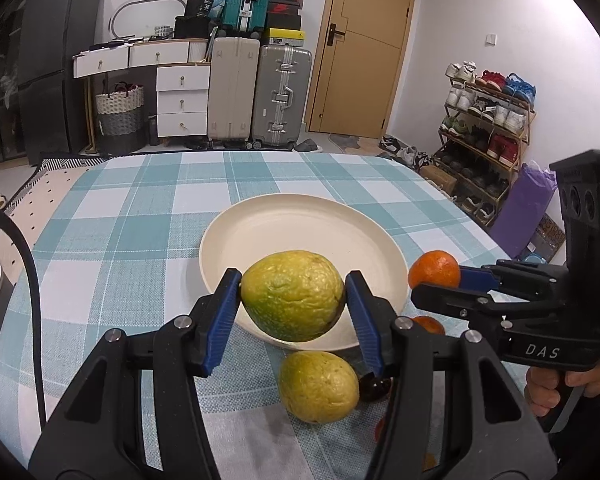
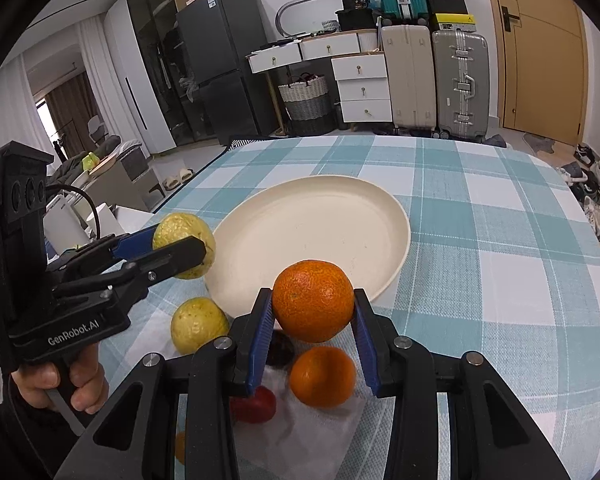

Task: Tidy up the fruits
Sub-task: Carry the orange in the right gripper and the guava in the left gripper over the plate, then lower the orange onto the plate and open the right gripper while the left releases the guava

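My left gripper (image 1: 293, 294) is shut on a yellow-green guava (image 1: 292, 295), held just above the near rim of the cream plate (image 1: 300, 224). My right gripper (image 2: 313, 300) is shut on an orange (image 2: 313, 300), lifted near the plate's (image 2: 312, 224) front edge. Each gripper shows in the other's view: the right one (image 1: 436, 280) with its orange (image 1: 434, 269), the left one (image 2: 180, 246) with its guava (image 2: 180, 228). On the cloth below lie a second guava (image 1: 318, 386) (image 2: 198, 324), a second orange (image 2: 322, 376), a red fruit (image 2: 256, 404) and a dark fruit (image 2: 281, 350).
The table wears a teal and white checked cloth (image 1: 140, 220). A white napkin (image 2: 312, 432) lies under the loose fruit. A person's hand (image 2: 60, 380) grips the left tool's handle. Suitcases (image 1: 260, 92), drawers and a shoe rack (image 1: 484, 128) stand beyond the table.
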`<state>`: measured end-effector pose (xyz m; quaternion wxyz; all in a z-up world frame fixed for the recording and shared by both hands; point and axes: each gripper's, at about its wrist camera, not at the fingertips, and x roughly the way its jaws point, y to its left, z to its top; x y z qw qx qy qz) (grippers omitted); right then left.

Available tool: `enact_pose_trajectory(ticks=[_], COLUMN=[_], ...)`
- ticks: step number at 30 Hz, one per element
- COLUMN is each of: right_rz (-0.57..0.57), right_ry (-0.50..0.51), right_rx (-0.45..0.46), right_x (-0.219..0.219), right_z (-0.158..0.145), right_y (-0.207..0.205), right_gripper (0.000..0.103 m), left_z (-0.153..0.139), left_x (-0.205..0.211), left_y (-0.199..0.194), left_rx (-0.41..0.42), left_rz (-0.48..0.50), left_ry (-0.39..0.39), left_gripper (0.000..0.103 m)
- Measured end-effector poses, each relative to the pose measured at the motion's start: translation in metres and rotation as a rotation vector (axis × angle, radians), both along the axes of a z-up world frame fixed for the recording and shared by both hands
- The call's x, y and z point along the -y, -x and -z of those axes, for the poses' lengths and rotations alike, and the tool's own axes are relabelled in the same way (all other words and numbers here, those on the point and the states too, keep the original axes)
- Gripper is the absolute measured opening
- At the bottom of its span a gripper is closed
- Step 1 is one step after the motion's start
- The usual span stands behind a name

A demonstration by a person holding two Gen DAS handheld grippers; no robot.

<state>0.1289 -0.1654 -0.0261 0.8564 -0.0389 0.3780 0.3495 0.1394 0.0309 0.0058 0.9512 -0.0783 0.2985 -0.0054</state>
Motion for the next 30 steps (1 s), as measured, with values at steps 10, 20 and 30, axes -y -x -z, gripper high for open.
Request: enact_pose_trajectory(ticks=[10, 20, 30], right_rz=[0.009, 0.012, 0.015], right_ry=[0.036, 0.061, 0.078], right_rx=[-0.033, -0.049, -0.058], right_x=[-0.017, -0.026, -0.033], right_z=[0.013, 0.024, 0.029], right_y=[-0.023, -0.037, -0.043], right_gripper=[0.039, 0.039, 0.039], left_z=[0.012, 0.026, 0.033], left_x=[-0.003, -0.007, -0.009], left_y=[-0.028, -0.045, -0.049], left_rx=[-0.046, -0.095, -0.114], left_rz=[0.019, 0.008, 0.0], left_ry=[-0.024, -0.005, -0.005], left_gripper=[0.051, 0.051, 0.051])
